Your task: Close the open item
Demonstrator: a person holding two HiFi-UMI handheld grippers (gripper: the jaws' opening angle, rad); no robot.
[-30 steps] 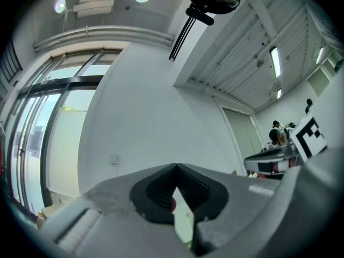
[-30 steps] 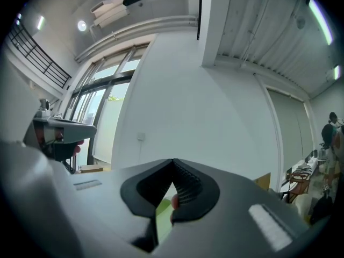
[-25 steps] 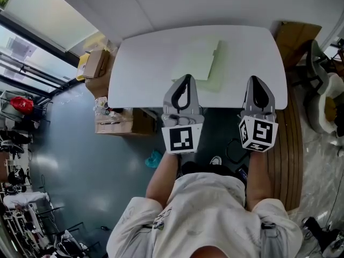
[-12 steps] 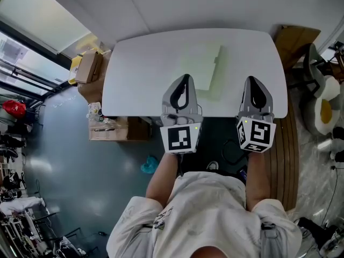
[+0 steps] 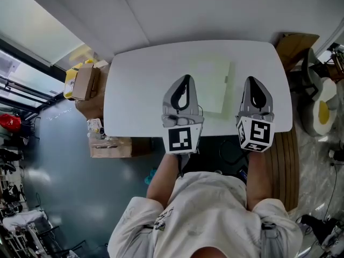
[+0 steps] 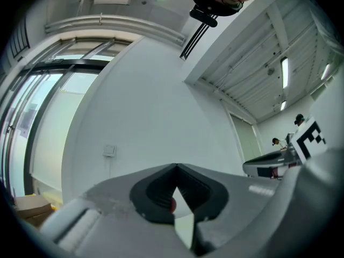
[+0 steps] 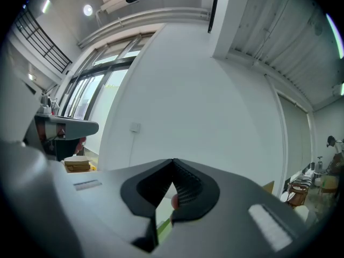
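White bench (image 5: 134,90) bare across its left half, pale green folder (image 5: 214,85) flat right of centre near the front edge, left gripper (image 5: 185,78) and right gripper (image 5: 255,80) either side, both closed and empty.

The person holds both grippers out in front, side by side, near parallel and pointing forward. The left gripper (image 5: 184,79) has its jaws closed tip to tip with nothing between them. The right gripper (image 5: 255,80) is likewise closed and empty. The left forearm (image 5: 163,177) slants inward; the right forearm (image 5: 257,179) runs straight.
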